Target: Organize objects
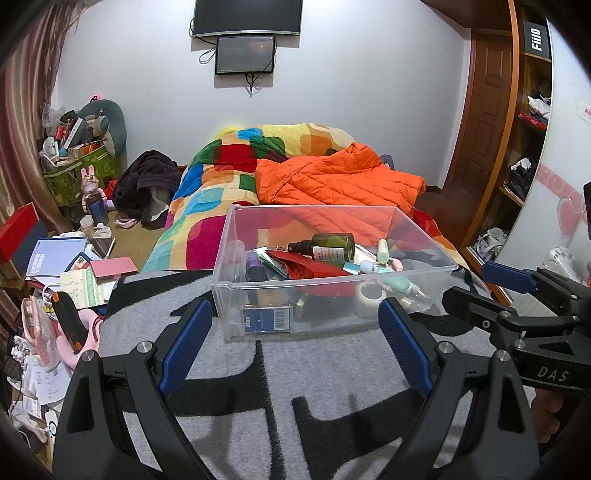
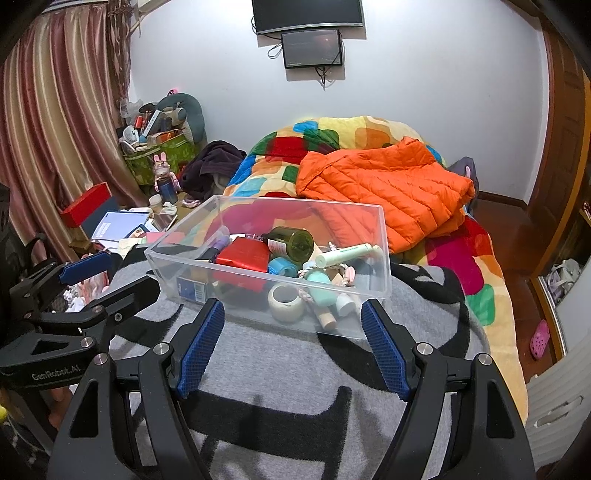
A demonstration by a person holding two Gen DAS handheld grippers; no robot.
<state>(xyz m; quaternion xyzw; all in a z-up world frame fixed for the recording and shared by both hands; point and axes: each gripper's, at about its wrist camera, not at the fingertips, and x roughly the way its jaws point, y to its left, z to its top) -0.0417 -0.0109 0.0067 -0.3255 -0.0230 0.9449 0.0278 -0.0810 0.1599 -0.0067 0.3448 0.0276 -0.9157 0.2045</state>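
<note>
The left hand-held gripper (image 1: 295, 347) has its jaws spread wide & holds nothing; its blue pads (image 1: 186, 345) hang just above a grey blanket (image 1: 295, 406) w/ black pattern, on the bed. The right hand-held gripper (image 2: 293, 345) is spread the same way, also w/ nothing between its jaws. Each one shows at the side of the other's view: the right one at the right edge of the left cam, the left one at the left edge of the right cam.

Just in front of both, between the fingertips in each view, sits a clear plastic bin (image 1: 332, 325) on the grey blanket. It is apart from the pads, not touched. Inside the bin, mixed together: a dark green bottle (image 1: 328, 246) lying on its side, a red packet (image 1: 306, 266), a roll of tape (image 1: 369, 297) near the front wall, a small blue box (image 1: 266, 318) at the front left corner, a pale green tube (image 2: 345, 254), a mint bottle (image 2: 321, 290) & a purple item (image 1: 253, 266), unclear what exactly.

Behind the bin lies a colourful blanket (image 1: 207, 192) w/ an orange jacket (image 1: 332, 181) on top. Far left of the left gripper is a pile of books & papers (image 1: 66, 258). On the far wall hang two screens (image 1: 245, 16).
</note>
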